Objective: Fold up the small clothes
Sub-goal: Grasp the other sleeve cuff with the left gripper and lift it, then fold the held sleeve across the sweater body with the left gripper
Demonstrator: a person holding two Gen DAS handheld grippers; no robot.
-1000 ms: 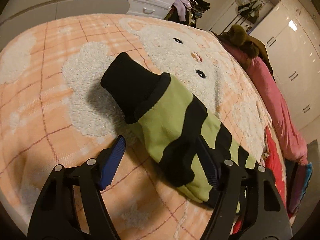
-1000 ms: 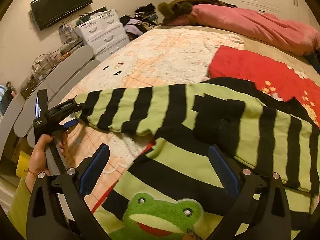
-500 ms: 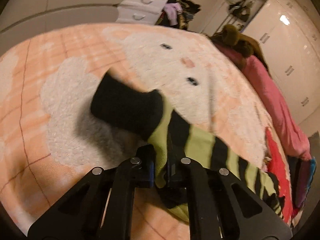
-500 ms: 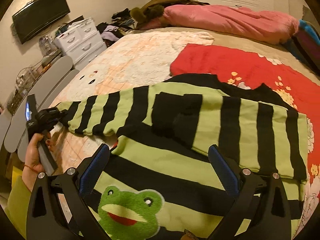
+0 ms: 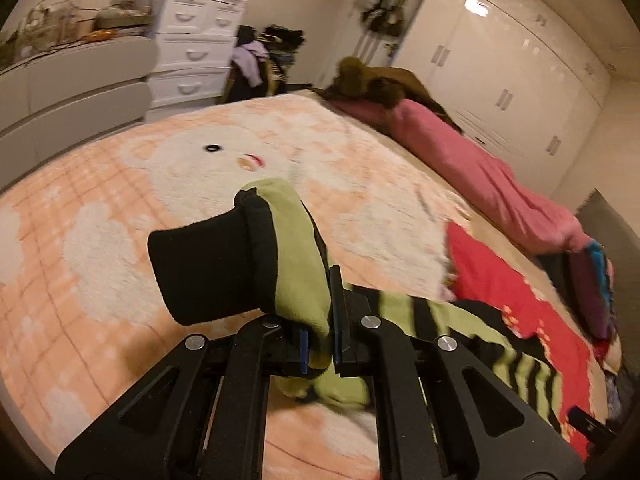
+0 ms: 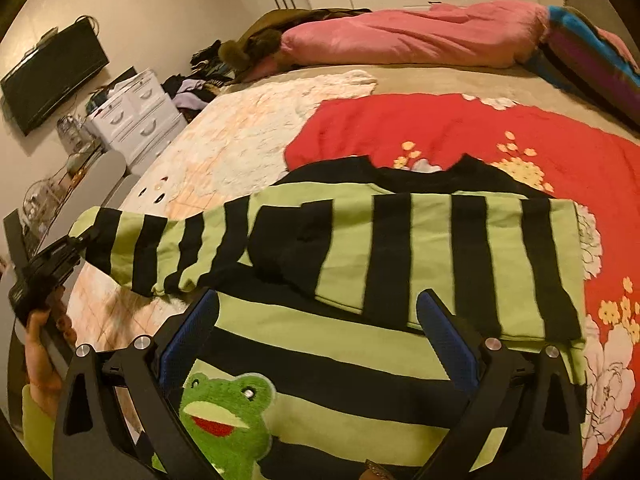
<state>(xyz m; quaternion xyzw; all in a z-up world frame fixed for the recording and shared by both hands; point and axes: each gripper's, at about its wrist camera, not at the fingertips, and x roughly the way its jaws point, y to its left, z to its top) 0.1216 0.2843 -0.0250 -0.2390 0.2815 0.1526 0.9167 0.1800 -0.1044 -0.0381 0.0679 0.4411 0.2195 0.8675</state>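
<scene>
Left gripper (image 5: 322, 344), seen from its own wrist camera, has its jaws pressed together on the green cloth of the sweater sleeve (image 5: 296, 272) just behind the black cuff (image 5: 208, 268). The cuff stands out to the left of the jaws, clear of the peach blanket (image 5: 100, 208) with its white animal face. To the right of the jaws the striped sleeve runs down and away toward the red floral blanket (image 5: 504, 280). Farther right lies a pink quilt (image 5: 472, 164) along the far edge of the bed, with white wardrobe doors (image 5: 520, 72) behind it. A white chest of drawers (image 5: 192, 48) stands at upper left.

From the right wrist camera, the left hand (image 6: 40, 344) appears at the left edge, in a green cuffed sleeve, holding the left gripper (image 6: 80, 240) by its handle; the sleeve end is lifted at its tip. The striped sleeve (image 6: 160, 248) extends rightward from there to the green and black striped sweater (image 6: 400, 264), which lies spread on the bed, partly over the red floral blanket (image 6: 460, 132). A frog patch (image 6: 228, 412) shows on the sweater's near part, at lower centre. Right gripper (image 6: 320, 344) has its jaws spread wide, blue pads (image 6: 188, 336) apart, above the sweater and gripping nothing. A wall-mounted television (image 6: 52, 76) hangs at upper left.
</scene>
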